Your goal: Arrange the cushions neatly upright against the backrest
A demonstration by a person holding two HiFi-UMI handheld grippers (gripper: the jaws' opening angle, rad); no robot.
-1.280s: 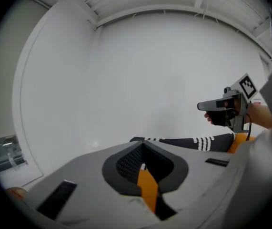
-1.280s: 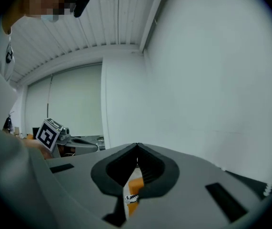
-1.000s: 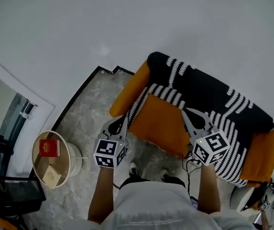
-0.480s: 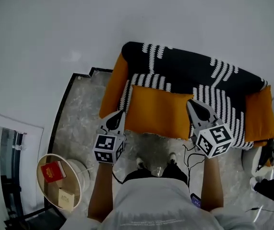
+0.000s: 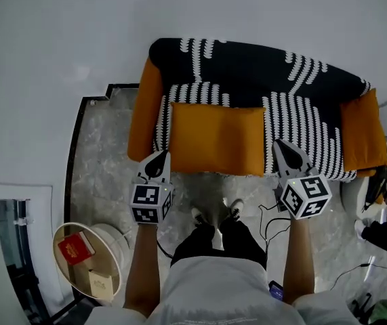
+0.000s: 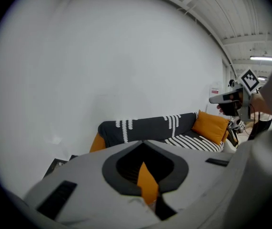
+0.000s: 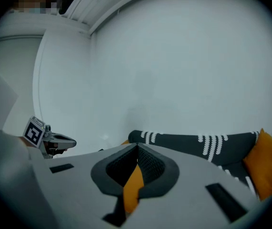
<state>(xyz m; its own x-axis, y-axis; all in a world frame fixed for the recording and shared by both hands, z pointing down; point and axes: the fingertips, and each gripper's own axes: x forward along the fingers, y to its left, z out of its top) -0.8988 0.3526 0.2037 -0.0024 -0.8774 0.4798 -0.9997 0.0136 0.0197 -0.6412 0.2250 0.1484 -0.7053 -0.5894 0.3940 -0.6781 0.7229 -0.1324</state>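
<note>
Head view: an orange cushion (image 5: 217, 137) is lying flat on the seat of the black-and-white sofa (image 5: 247, 66), at frame centre, away from the backrest. Two side cushions (image 5: 144, 110) are leaning at the sofa's ends. The left gripper (image 5: 158, 160) and right gripper (image 5: 282, 147) are flanking the flat cushion, each with jaws pressed together.

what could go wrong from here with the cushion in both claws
1. The left claw and right claw each pinch only a thin bit of the cushion near its front corners, so the fabric may slip out when it is lifted.
2. The cushion lies on the striped throw; dragging it back instead of lifting it could bunch the throw.
</note>
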